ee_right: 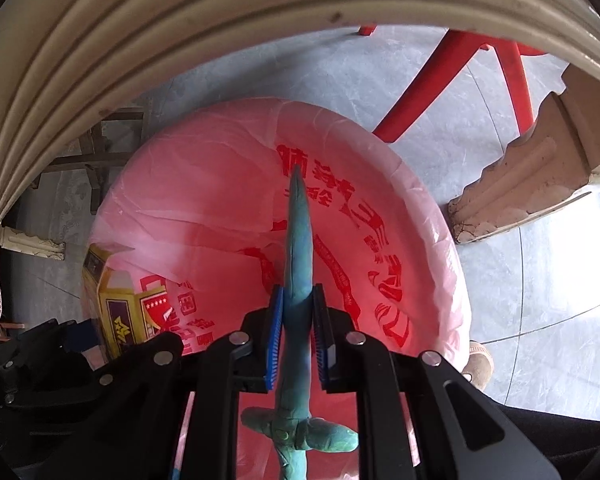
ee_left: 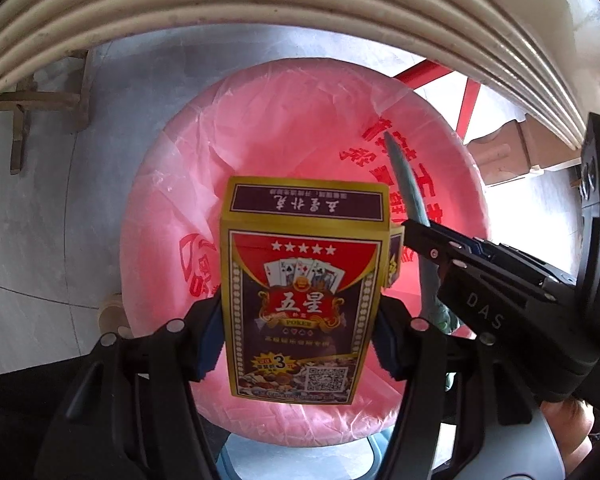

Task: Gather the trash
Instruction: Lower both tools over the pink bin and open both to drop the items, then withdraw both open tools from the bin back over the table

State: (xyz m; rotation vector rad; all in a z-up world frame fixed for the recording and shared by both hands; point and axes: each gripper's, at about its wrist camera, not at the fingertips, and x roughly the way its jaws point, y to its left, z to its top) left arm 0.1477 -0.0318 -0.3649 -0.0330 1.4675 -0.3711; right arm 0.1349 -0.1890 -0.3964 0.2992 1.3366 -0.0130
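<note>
So both pieces were gathered but neither dropped: the left gripper [ee_left: 300,320] had its fingers clenched on the card box [ee_left: 300,292] and the right gripper [ee_right: 298,336] on the blue sword [ee_right: 299,248], both over the pink-lined bin [ee_right: 452,264].

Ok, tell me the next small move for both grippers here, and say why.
Probably open both and let go. The left gripper is clamped on the poker card box and the right gripper on the teal toy sword, and both items appear to hang over the open mouth of the pink-lined bin, so they should drop in.
</note>
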